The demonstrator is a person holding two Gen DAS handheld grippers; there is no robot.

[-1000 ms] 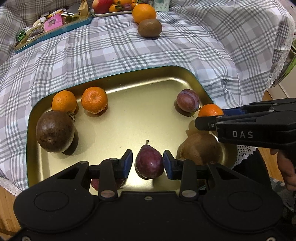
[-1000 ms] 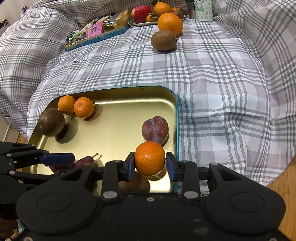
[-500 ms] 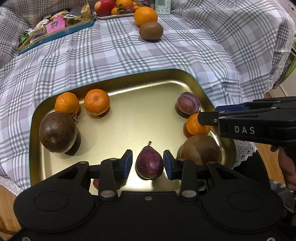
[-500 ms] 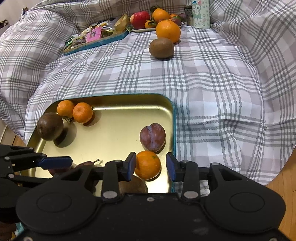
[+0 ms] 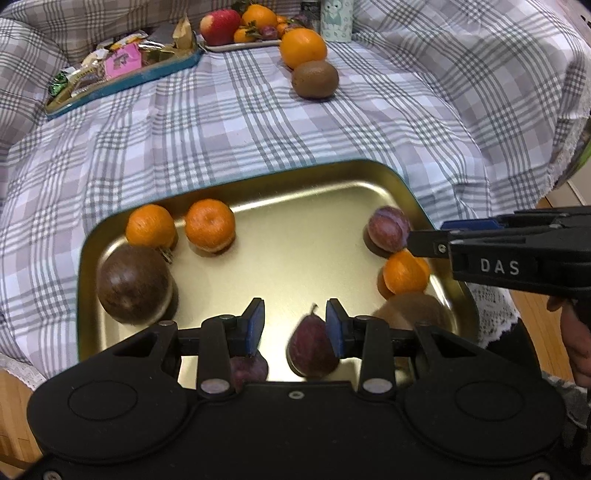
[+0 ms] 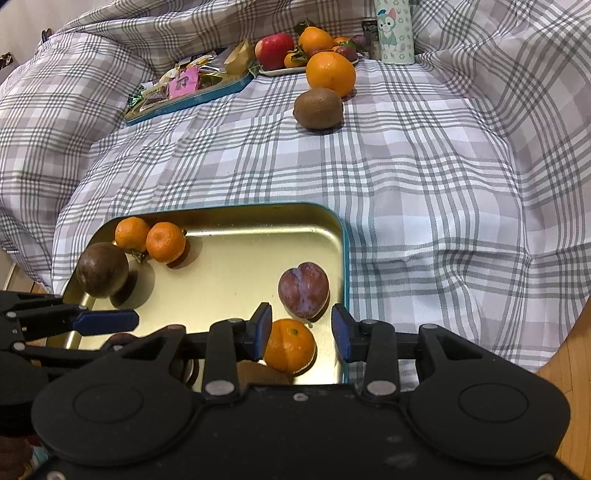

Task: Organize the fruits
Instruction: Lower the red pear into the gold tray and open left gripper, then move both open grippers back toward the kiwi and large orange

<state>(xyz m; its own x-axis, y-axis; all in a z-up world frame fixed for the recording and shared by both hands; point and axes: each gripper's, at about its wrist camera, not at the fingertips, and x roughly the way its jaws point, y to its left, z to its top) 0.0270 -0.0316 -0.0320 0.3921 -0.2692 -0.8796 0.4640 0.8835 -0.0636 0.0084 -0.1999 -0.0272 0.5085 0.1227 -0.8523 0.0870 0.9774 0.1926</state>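
Note:
A gold tray with a teal rim lies on the checked cloth. My left gripper hangs open over its near edge. A purple pear lies on the tray below the gap, close to the right pad and not squeezed. My right gripper is open above a mandarin resting on the tray beside a plum. That gripper also reaches in from the right in the left wrist view. Two mandarins and a dark brown round fruit sit at the tray's left.
A kiwi lies at the tray's near right corner. On the cloth beyond stand an orange and a kiwi. Farther back are a snack tray, a plate of fruit and a patterned can.
The right gripper opened and let go of the mandarin, which now rests on the tray near the plum. In the left wrist view the pear sits lower and further right between the pads.

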